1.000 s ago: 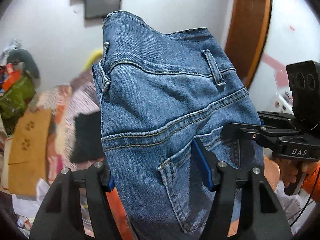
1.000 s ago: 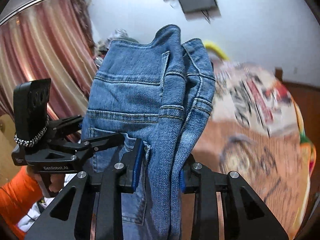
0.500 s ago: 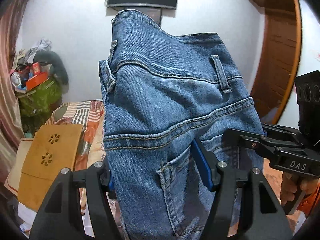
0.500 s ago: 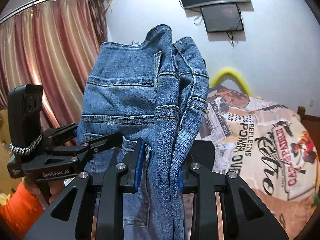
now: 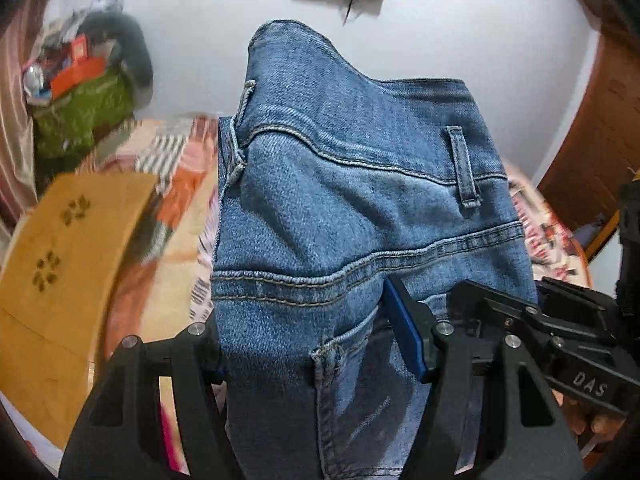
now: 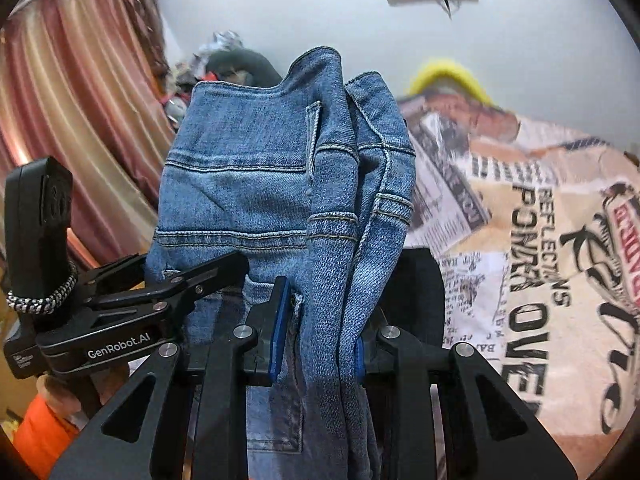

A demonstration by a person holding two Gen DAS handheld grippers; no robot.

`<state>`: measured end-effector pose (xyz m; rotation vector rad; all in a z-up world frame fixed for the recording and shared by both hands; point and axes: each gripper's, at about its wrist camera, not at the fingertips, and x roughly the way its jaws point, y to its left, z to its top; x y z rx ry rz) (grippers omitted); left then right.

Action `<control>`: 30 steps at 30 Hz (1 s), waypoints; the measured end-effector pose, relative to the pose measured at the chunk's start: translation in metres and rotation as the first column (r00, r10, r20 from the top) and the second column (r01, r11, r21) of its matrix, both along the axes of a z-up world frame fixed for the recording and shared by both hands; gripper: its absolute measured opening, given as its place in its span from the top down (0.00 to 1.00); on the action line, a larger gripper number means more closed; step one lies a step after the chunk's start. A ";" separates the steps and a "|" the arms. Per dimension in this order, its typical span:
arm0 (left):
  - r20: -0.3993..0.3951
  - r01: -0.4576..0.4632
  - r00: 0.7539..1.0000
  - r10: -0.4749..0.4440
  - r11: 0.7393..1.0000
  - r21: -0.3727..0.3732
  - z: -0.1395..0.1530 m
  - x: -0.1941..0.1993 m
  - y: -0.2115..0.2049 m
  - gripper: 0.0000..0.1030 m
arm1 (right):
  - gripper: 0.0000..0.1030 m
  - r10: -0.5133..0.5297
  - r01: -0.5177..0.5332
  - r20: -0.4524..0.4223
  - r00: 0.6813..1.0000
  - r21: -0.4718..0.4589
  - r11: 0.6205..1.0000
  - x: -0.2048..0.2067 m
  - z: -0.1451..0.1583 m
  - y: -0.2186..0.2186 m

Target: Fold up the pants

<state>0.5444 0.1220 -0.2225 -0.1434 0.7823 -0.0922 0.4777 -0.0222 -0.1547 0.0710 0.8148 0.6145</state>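
Note:
Blue denim pants (image 5: 352, 216) hang in the air with the waistband end up, held between both grippers. In the left wrist view my left gripper (image 5: 308, 344) is shut on a wide bunch of the denim just under the back seam; its blue pads press the cloth from both sides. In the right wrist view the same pants (image 6: 280, 184) are bunched and folded, and my right gripper (image 6: 318, 336) is shut on a narrow fold of them. Each view shows the other gripper beside the denim: the right gripper (image 5: 560, 344), the left gripper (image 6: 132, 312). The legs hang out of sight below.
A bed with a printed cover (image 6: 540, 240) lies below and to the right. An orange board (image 5: 52, 272) and striped bedding (image 5: 172, 160) lie at the left. A cluttered pile (image 5: 84, 92) stands against the wall, curtains (image 6: 72, 128) hang at left, a wooden door (image 5: 600, 140) at right.
Both grippers have swung across the room and come down with the pants still held. The bed cover now fills more of the lower right; the wall screen has slid up to the frame's top.

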 end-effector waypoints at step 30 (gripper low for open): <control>0.137 0.009 0.990 -0.030 0.988 0.153 0.128 -0.163 -0.024 0.38 | 0.66 -0.064 0.086 0.207 0.976 -0.104 0.991 -0.134 0.122 -0.054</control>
